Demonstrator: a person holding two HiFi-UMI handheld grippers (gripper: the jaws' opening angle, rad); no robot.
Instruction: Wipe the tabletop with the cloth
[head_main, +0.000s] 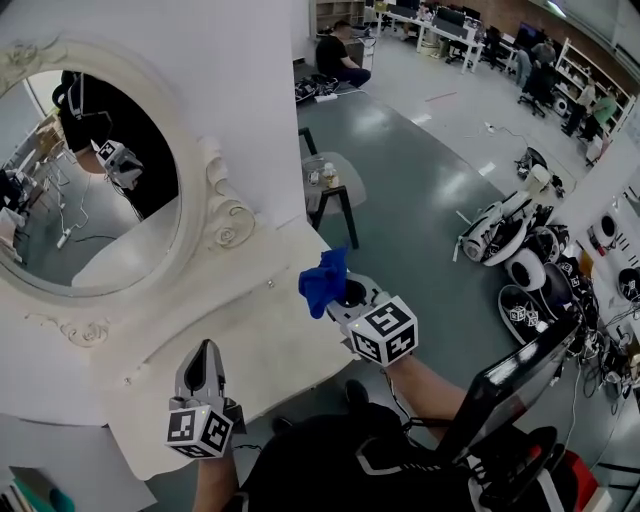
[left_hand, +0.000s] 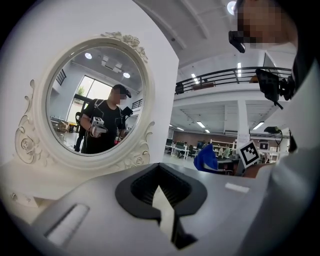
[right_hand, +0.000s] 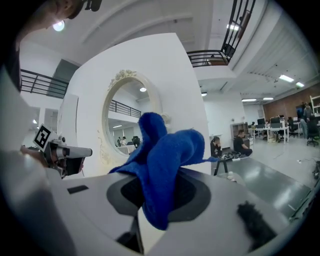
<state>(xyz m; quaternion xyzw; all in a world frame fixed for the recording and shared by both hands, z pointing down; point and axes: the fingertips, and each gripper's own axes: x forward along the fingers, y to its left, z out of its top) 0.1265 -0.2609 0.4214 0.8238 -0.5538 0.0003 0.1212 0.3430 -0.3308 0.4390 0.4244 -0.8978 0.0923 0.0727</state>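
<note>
A white dressing tabletop (head_main: 240, 310) lies below an oval mirror (head_main: 90, 180). A blue cloth (head_main: 323, 280) bunches up from my right gripper (head_main: 343, 300), which is shut on it just past the table's right edge. In the right gripper view the cloth (right_hand: 167, 155) hangs over the jaws and hides the fingertips. My left gripper (head_main: 205, 352) hovers over the front of the tabletop, shut and holding nothing. In the left gripper view its fingers (left_hand: 161, 186) meet, and the cloth (left_hand: 206, 159) shows far to the right.
The mirror's carved frame (head_main: 225, 205) and a white wall panel stand behind the tabletop. A small black side table (head_main: 325, 190) is on the floor beyond. A dark monitor (head_main: 510, 385) is at lower right, with robot parts (head_main: 520, 240) on the floor.
</note>
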